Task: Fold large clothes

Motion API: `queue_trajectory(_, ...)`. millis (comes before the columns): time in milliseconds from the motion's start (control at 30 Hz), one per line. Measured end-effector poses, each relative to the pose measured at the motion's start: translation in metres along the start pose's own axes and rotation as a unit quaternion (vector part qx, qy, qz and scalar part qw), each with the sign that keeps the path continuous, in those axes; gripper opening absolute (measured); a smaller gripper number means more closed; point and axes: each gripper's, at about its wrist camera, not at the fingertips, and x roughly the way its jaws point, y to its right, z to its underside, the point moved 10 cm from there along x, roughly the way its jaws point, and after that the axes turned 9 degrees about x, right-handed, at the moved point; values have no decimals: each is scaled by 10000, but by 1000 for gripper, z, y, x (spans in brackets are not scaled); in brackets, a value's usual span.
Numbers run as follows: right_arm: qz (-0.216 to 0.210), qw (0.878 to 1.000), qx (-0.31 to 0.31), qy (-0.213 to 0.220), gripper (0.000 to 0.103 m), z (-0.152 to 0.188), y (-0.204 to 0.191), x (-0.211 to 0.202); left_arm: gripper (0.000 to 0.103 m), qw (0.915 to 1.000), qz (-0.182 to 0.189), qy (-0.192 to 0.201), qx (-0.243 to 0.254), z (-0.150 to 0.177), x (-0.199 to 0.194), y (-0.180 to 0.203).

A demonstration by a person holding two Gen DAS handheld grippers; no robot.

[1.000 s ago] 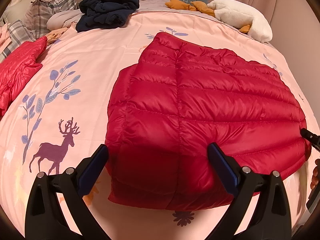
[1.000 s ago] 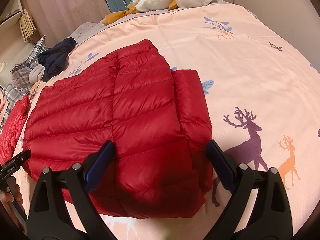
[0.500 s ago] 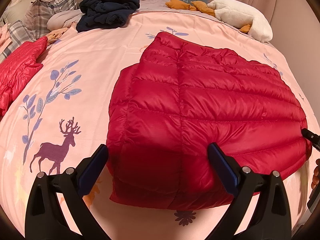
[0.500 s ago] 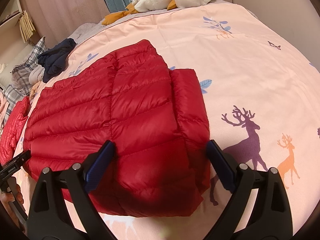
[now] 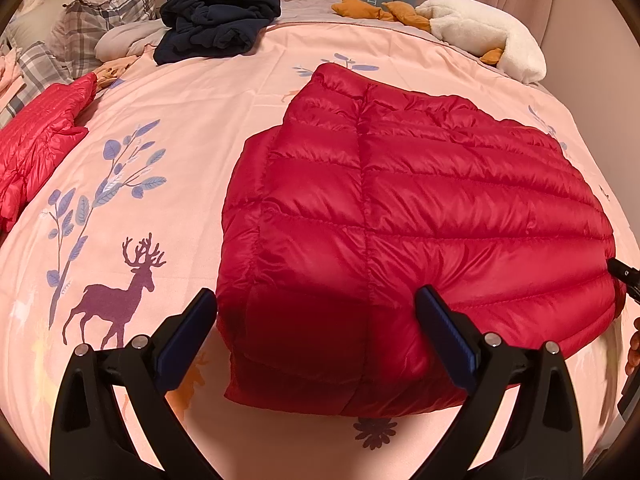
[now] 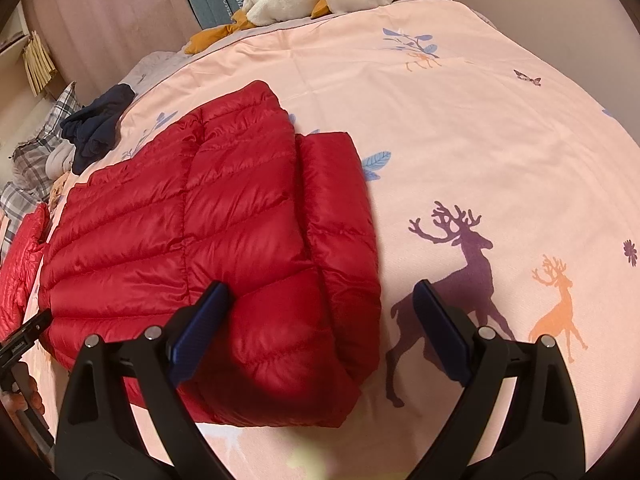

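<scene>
Both my grippers hover low over the bed, jaws spread wide, nothing in them: left gripper over the red down jacket's near edge, right gripper at its lower-right corner. Red down jacket lies folded flat, frame centre, on the pink deer-print duvet. Far: second red jacket left edge, navy garment upper left, white plush toy upper right.

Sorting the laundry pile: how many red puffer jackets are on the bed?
2: one folded jacket mid-bed before both open grippers, another jacket at the bed's left edge. Others may be hidden.
</scene>
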Motion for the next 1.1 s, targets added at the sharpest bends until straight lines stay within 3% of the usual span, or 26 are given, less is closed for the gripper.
queue_trajectory(1100, 64, 9998, 163, 62, 94, -7, 20, -6, 100, 9997, -212, -15, -106, 6, -7, -27)
